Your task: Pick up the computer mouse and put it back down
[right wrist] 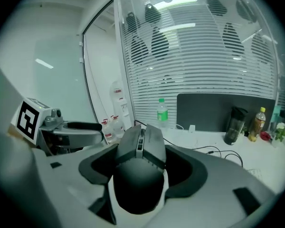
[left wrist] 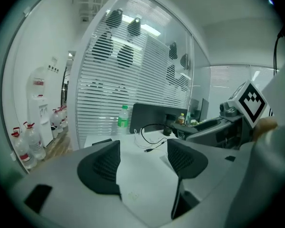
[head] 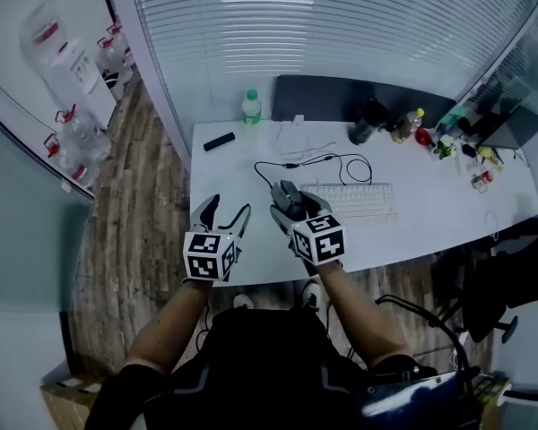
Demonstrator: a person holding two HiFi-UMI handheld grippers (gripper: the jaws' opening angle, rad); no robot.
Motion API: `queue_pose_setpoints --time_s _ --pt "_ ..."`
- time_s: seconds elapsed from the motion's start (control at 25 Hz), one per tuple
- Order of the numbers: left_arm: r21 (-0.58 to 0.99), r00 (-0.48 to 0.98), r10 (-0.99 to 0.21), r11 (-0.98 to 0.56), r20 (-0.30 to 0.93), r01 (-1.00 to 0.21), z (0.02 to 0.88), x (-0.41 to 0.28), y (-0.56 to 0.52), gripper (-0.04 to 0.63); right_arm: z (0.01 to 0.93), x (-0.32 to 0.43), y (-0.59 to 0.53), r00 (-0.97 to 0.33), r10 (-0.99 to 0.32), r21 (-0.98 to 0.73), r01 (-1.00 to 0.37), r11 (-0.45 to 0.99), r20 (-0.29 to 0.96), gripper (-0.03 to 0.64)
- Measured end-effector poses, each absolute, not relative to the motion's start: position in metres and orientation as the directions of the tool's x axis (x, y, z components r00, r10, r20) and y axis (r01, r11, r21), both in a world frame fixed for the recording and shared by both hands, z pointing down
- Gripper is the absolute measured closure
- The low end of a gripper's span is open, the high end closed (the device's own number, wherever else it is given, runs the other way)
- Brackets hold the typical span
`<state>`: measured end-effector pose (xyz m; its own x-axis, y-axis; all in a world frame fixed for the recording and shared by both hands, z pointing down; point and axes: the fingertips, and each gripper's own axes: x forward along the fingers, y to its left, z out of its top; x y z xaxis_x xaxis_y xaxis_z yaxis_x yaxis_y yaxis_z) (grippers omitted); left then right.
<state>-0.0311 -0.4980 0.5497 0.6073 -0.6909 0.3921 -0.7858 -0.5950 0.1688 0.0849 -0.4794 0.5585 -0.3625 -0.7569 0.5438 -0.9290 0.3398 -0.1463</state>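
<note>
At the right tongs, pads clenched on both flanks of a dark grey, angular plastic computer mouse, long axis in line with the jaws and nose toward 12 o'clock, apparently held clear of the white desk top. At the left tongs, just beside at 9 o'clock, jaws spread with nothing between. Judging from this, straight down with the right hand alone, onto bare desk at 9 o'clock of the white keyboard.
</note>
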Motion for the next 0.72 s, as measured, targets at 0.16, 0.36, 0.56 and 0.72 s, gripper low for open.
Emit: queue_pose_setpoints --time_s 0.16,0.36,0.56,0.72 --pt "0.175 0.637 -0.668 -0.625 0.384 -0.761 0.546 -0.011 -0.498 0.27 0.546 0.106 -0.476 -0.333 -0.781 -0.135 -0.941 0.309 0.528 0.321" --pt "0.171 0.668 -0.644 -0.66 0.373 -0.732 0.536 0.023 -0.496 0.27 0.535 0.143 -0.47 -0.296 -0.807 -0.13 -0.955 0.268 0.511 0.321" --pt "0.164 0.693 -0.625 -0.689 0.359 -0.706 0.526 0.069 -0.491 0.27 0.52 0.189 -0.464 -0.269 -0.834 -0.118 -0.963 0.243 0.481 0.321" --pt "0.161 0.701 -0.621 -0.697 0.351 -0.698 0.515 0.111 -0.486 0.27 0.511 0.234 -0.456 -0.257 -0.843 -0.122 -0.966 0.226 0.474 0.321"
